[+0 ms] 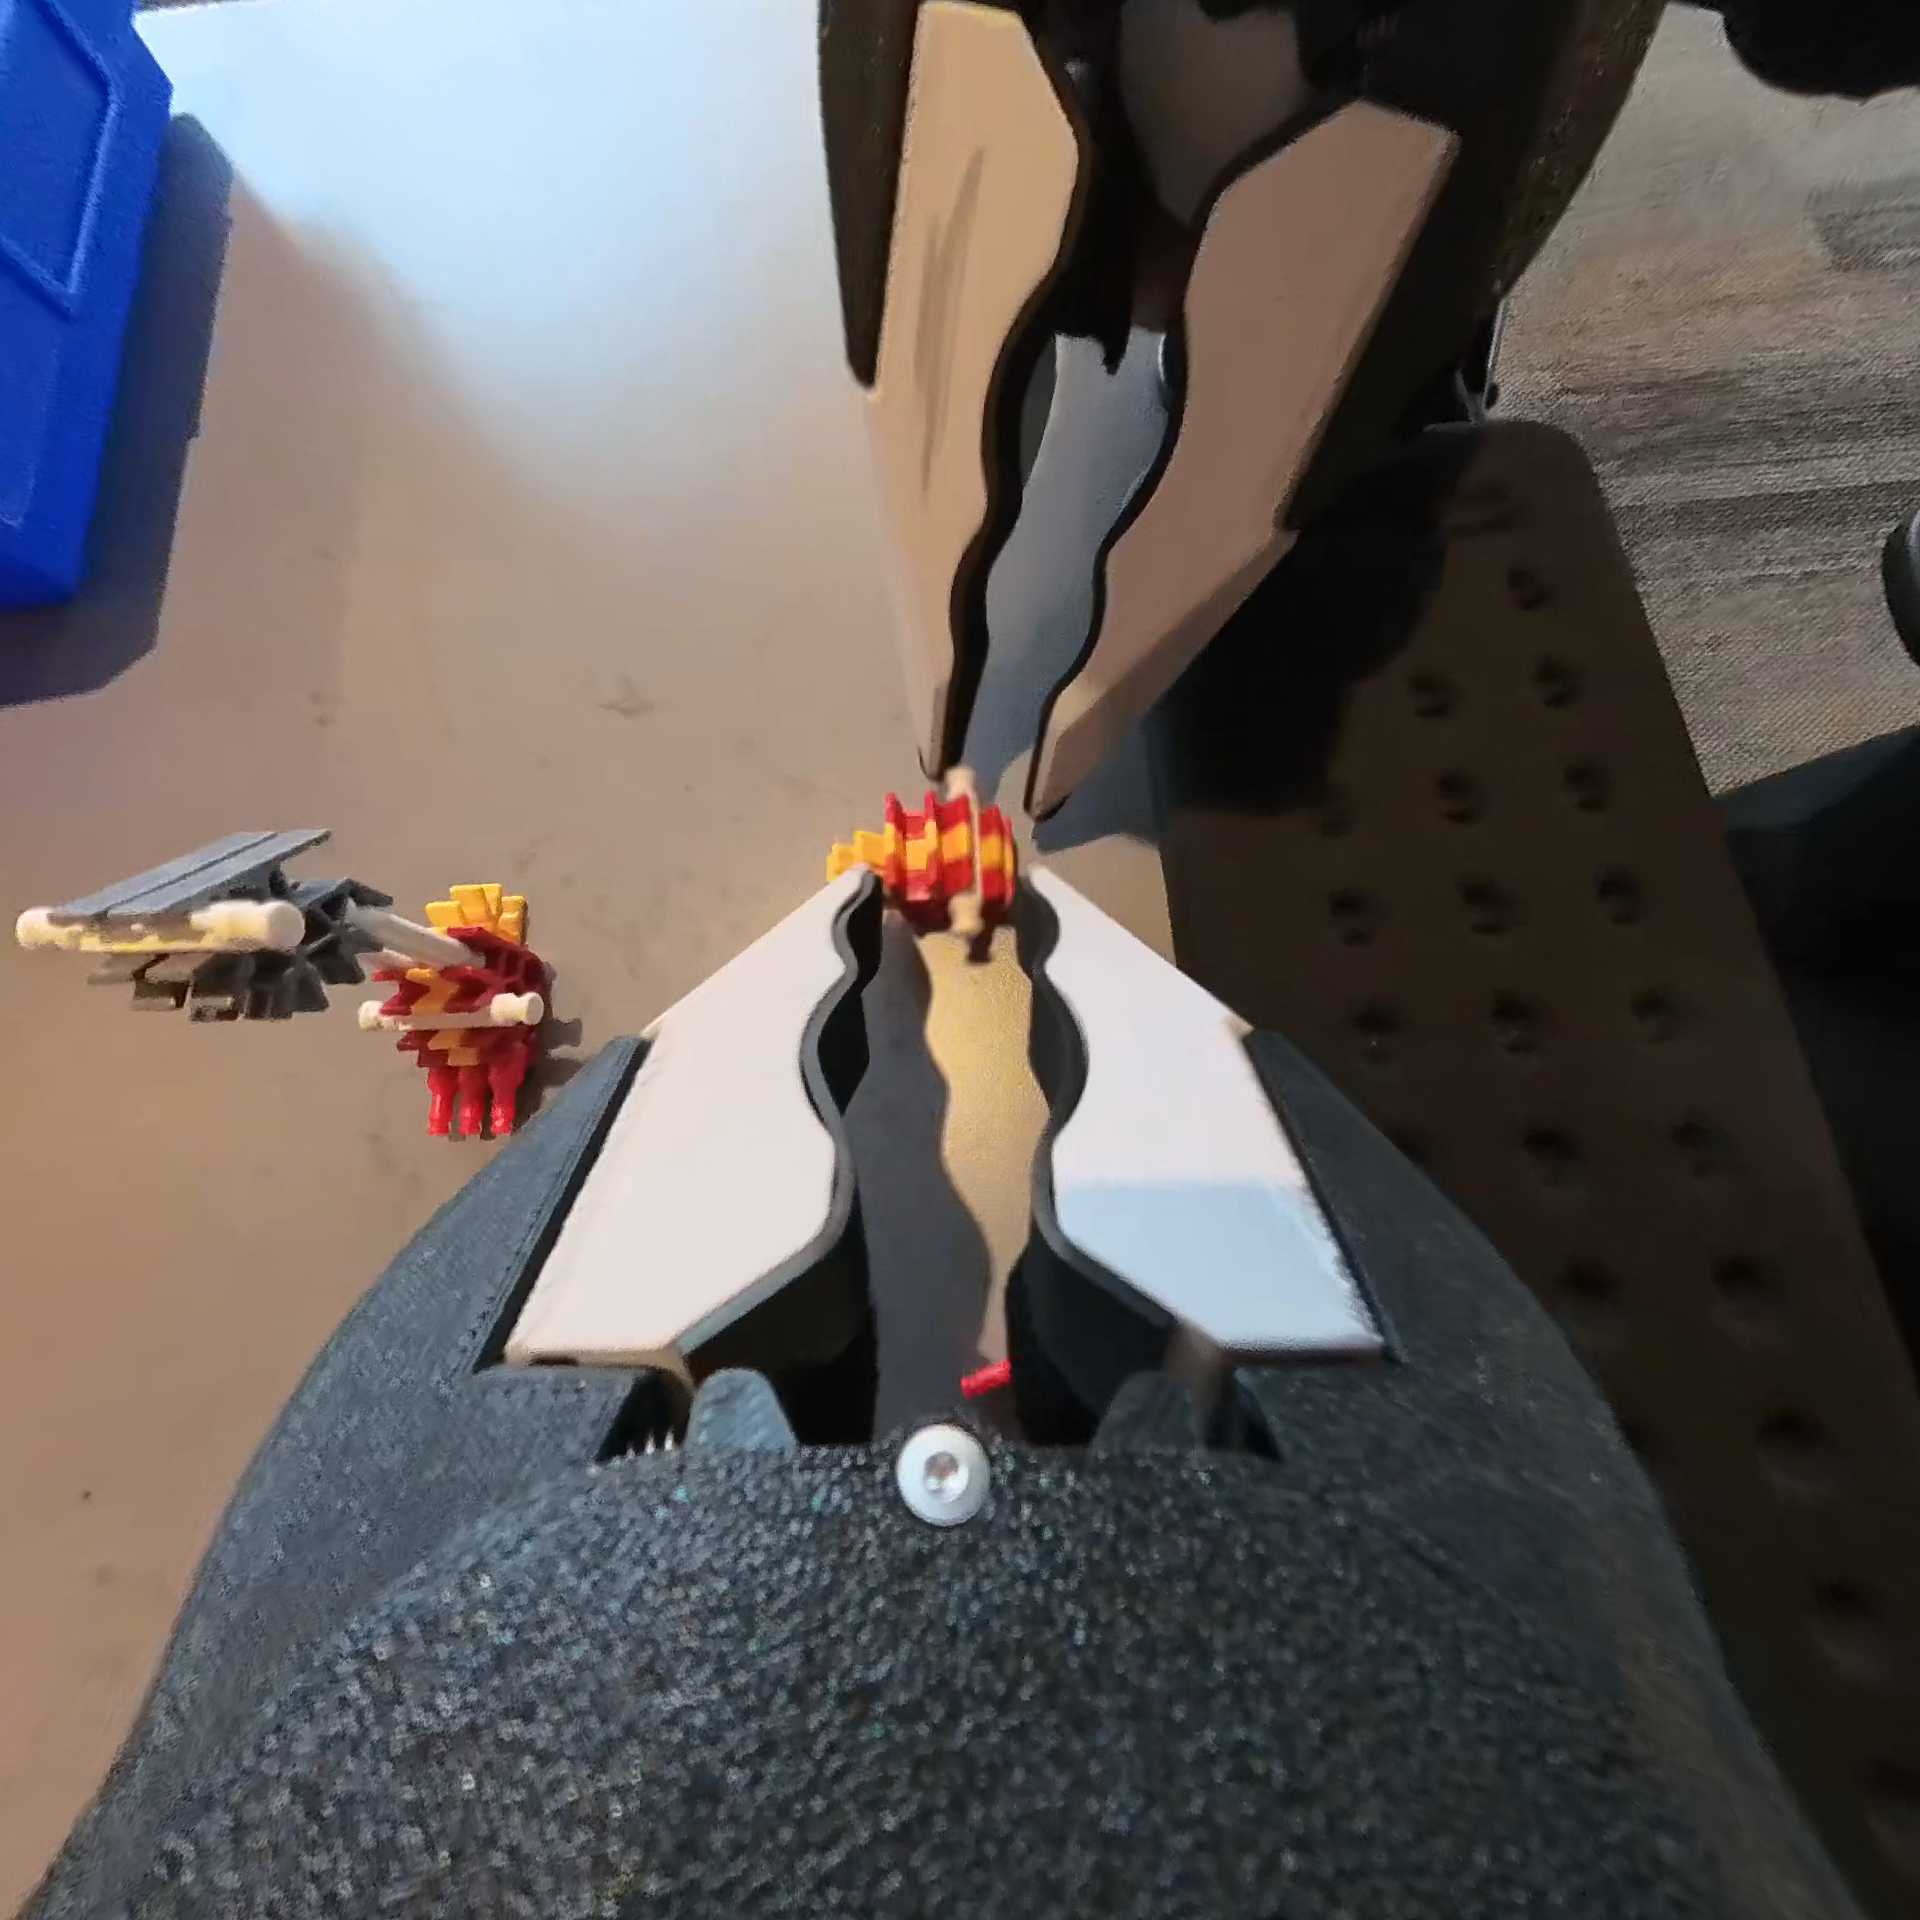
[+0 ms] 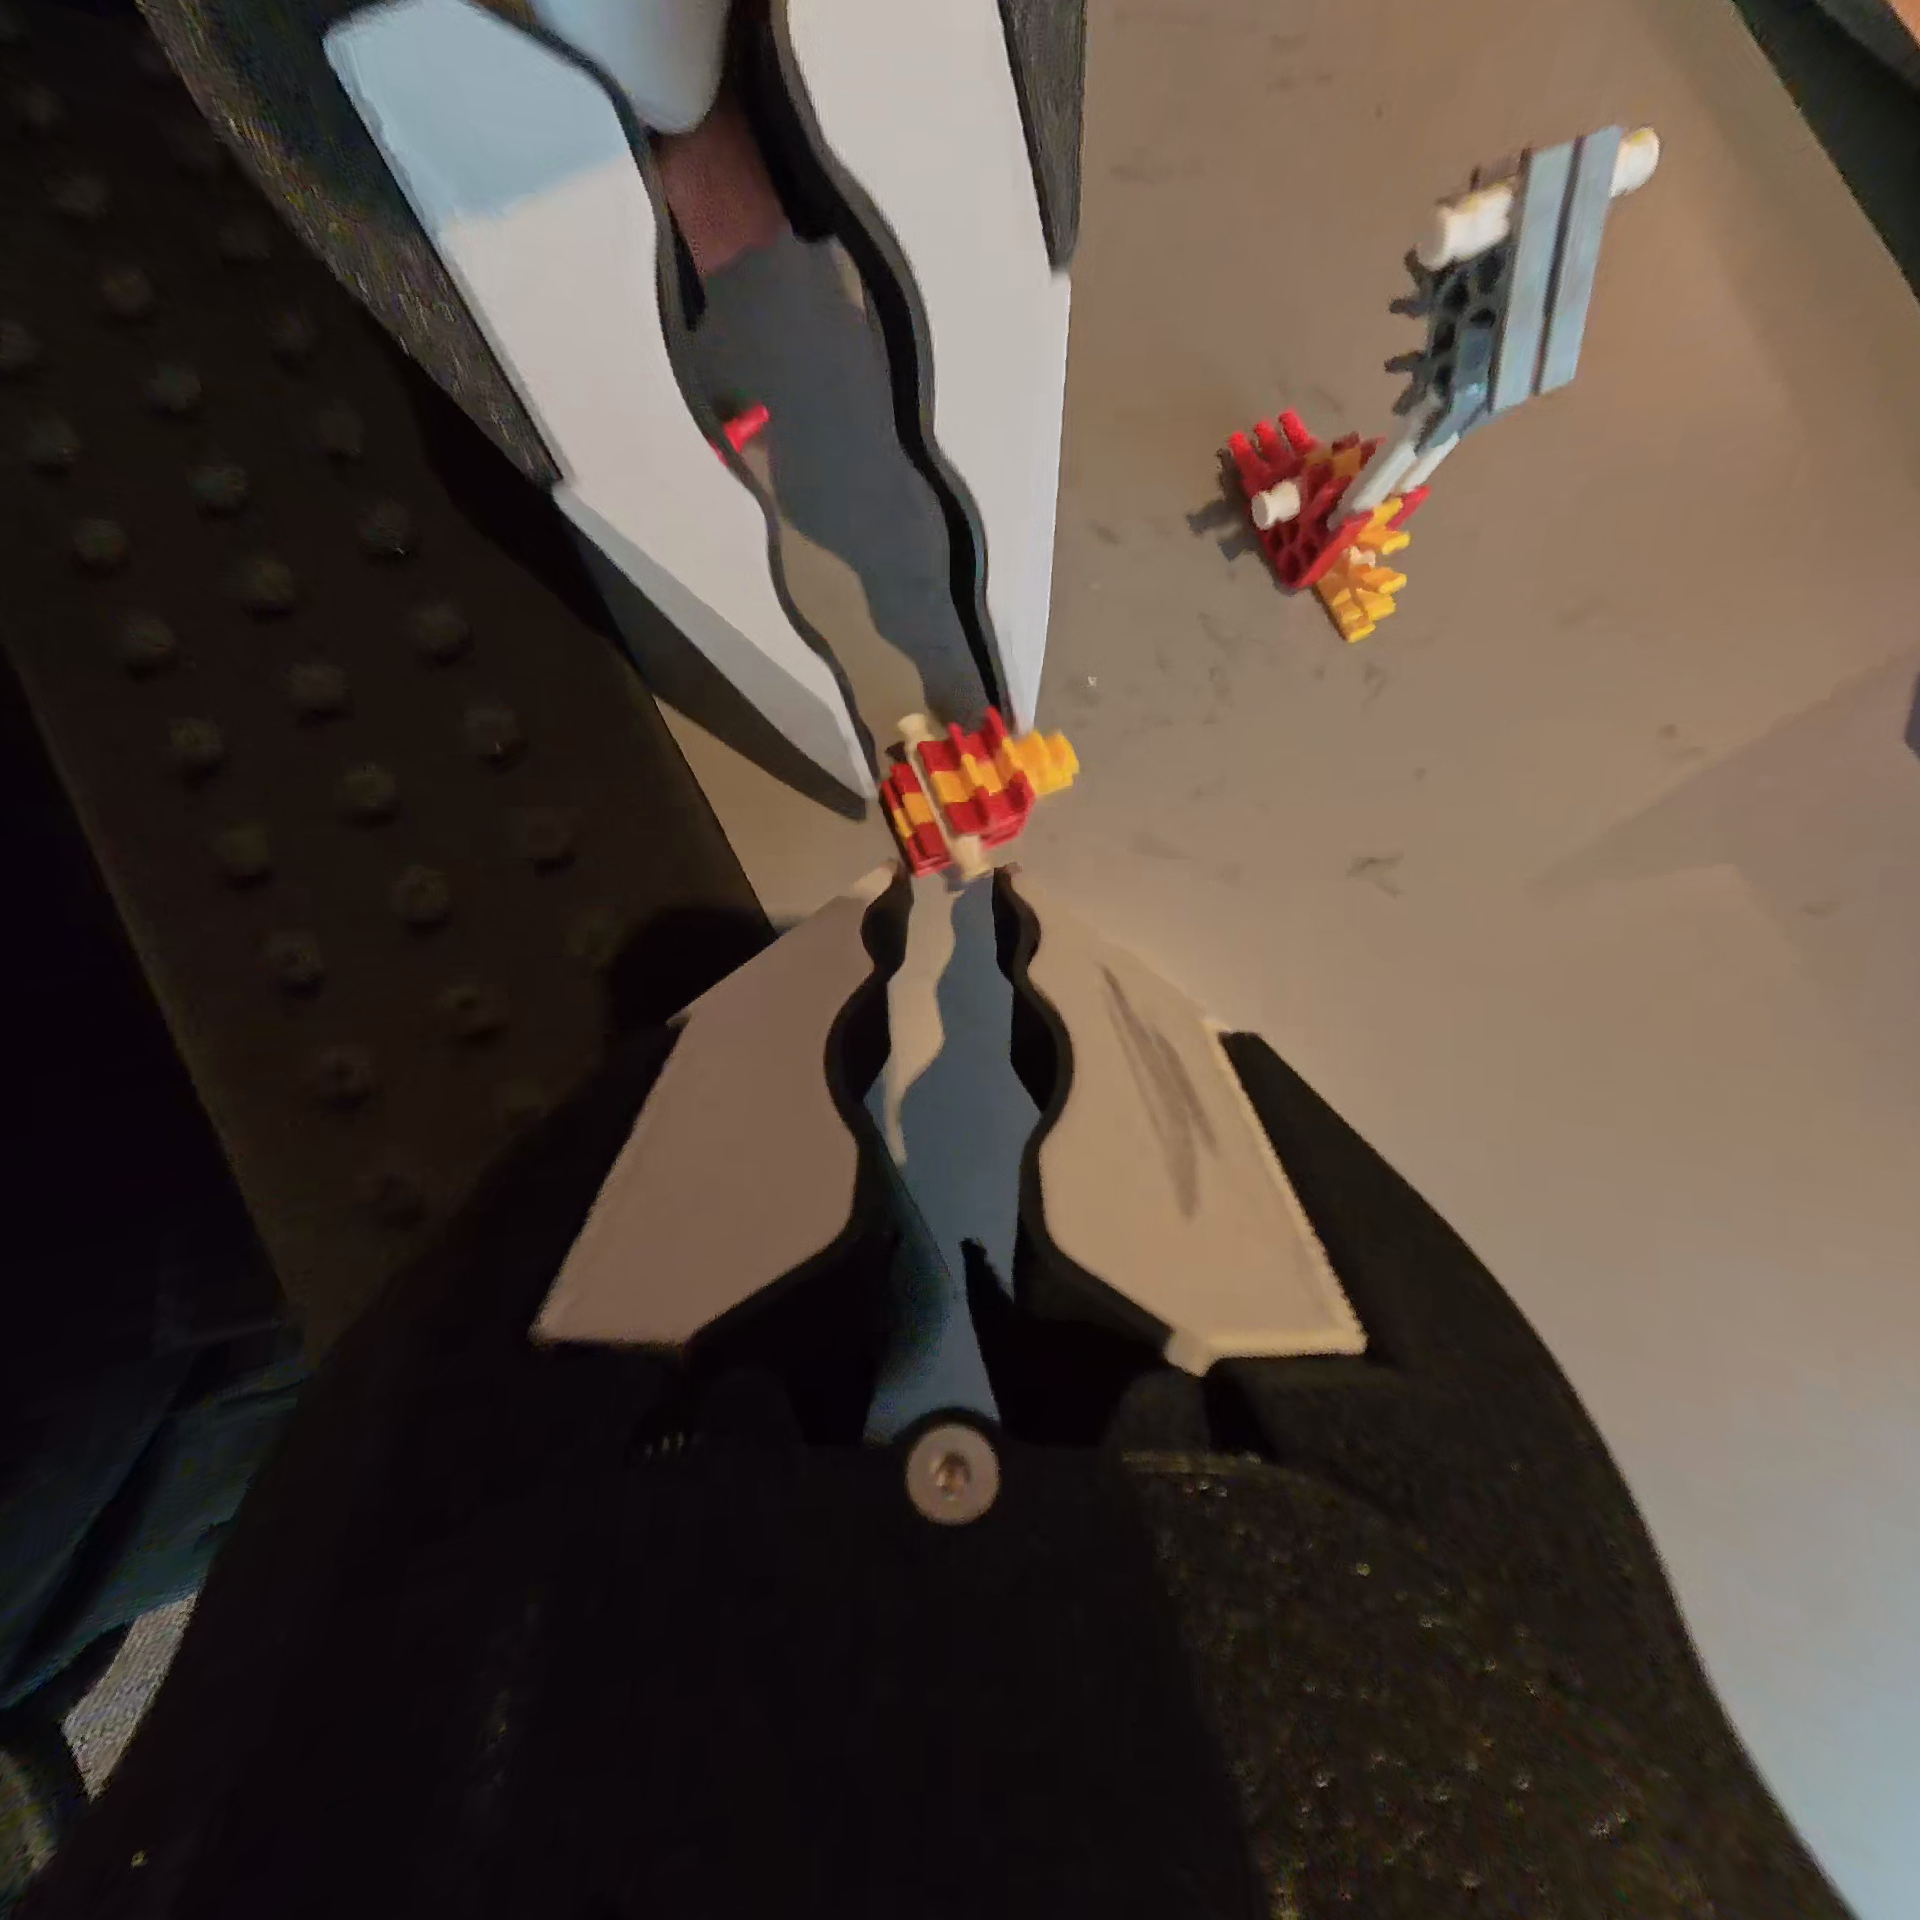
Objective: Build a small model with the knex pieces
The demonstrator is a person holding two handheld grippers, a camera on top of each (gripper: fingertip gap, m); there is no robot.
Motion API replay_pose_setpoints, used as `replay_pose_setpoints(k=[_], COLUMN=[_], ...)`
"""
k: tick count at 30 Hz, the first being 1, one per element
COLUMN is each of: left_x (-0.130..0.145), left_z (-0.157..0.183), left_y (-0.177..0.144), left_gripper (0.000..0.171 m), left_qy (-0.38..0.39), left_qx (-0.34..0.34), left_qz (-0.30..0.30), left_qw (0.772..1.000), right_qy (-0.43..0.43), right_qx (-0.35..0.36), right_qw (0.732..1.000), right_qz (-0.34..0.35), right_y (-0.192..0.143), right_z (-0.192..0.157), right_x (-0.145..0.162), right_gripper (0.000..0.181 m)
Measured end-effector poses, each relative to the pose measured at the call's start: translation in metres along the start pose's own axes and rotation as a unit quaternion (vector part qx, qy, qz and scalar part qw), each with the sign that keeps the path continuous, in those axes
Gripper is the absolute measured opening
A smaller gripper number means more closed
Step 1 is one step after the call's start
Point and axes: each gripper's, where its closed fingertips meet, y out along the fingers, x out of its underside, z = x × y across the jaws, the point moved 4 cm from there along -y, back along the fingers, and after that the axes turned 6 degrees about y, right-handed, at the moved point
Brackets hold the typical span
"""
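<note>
My left gripper (image 1: 945, 891) is shut on a small stack of red and yellow toothed connector pieces (image 1: 951, 857) threaded on a cream rod, held just above the tan table (image 1: 520, 623). My right gripper (image 1: 989, 788) comes in from above. Its jaws stand narrowly apart around the rod's cream end (image 1: 961, 781). In the right wrist view, my right gripper (image 2: 943, 878) sits just below the stack (image 2: 971, 792), and the left gripper (image 2: 940, 753) holds it from above.
A second assembly lies on the table: grey plates and a black connector (image 1: 239, 935) (image 2: 1496, 301) joined by a rod to red and yellow pieces (image 1: 468, 1003) (image 2: 1320, 530). A blue bin (image 1: 62, 291) stands far left. A black perforated panel (image 1: 1507, 1039) (image 2: 260, 623) borders the table. Only a small space, under 4 cm, lies between the two pairs of fingers.
</note>
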Motion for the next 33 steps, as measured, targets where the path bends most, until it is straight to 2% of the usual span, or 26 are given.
replay_pose_setpoints(k=[4,10,15,19,23,28,31,33], left_x=[0.006,0.027,0.039,0.044,0.051,0.069,0.076,0.083], left_z=[-0.002,-0.014,-0.017,-0.015,-0.015,-0.002,0.01,0.016], left_y=[-0.003,-0.024,-0.037,-0.048,-0.077,-0.1,-0.098,-0.09], left_gripper=[0.023,0.024,0.026,0.036,0.033,0.032,0.03,0.029], left_qy=[0.015,-0.008,-0.034,-0.038,-0.034,0.002,0.012,0.03], left_qx=[-0.023,-0.067,-0.061,-0.064,-0.066,-0.047,-0.021,-0.009], left_qz=[-0.034,-0.057,-0.063,-0.058,-0.055,-0.099,-0.111,-0.132], left_qw=[0.999,0.996,0.996,0.996,0.996,0.994,0.994,0.991], right_qy=[-0.018,-0.043,-0.067,-0.061,-0.054,-0.051,-0.057,-0.057], right_qx=[0.003,0.002,0.001,0.017,0.025,0.017,0.027,0.009], right_qw=[1.0,0.999,0.998,0.998,0.998,0.998,0.998,0.998], right_qz=[0.002,0.016,0.016,0.019,0.013,0.02,0.021,0.023], right_y=[0.011,0.033,0.044,0.04,0.032,0.031,0.03,0.029], right_z=[-0.004,-0.002,-0.004,0.0,-0.001,-0.013,-0.016,-0.022], right_x=[-0.013,-0.038,-0.052,-0.05,-0.043,-0.039,-0.039,-0.04], right_gripper=[0.012,0.012,0.013,0.013,0.013,0.013,0.013,0.013])
